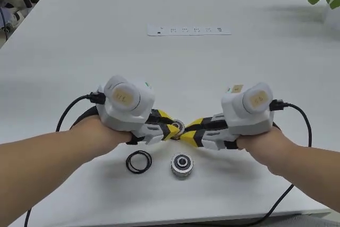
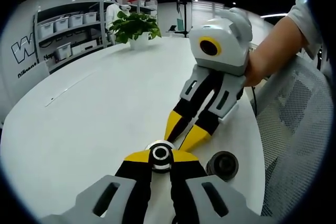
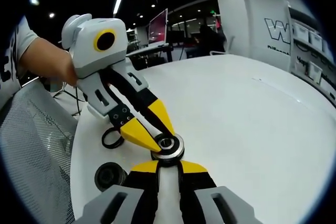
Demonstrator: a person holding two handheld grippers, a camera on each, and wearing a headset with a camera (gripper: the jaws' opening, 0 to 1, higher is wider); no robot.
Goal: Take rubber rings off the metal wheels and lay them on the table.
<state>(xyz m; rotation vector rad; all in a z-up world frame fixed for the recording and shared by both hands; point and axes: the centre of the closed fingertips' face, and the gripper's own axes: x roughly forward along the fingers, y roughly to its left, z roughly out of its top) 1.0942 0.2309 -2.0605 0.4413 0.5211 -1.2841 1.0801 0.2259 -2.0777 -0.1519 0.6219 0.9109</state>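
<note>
Above loose rings [image 1: 138, 161] and a second wheel [image 1: 182, 164], left gripper [image 1: 170, 131] and right gripper [image 1: 185, 134] jaws both pinch one wheel [image 1: 177, 126].

White table [image 1: 79, 51]: rubber rings [image 1: 138, 161], metal wheel [image 1: 181, 164], power strip [image 1: 188, 30].

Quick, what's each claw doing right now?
Left claw: closed on the small round silver metal wheel.
Right claw: closed on the same wheel's rim, it seems.

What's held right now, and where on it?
One wheel, in the air: left gripper clamps across its rim, right gripper seems to pinch its edge.
</note>
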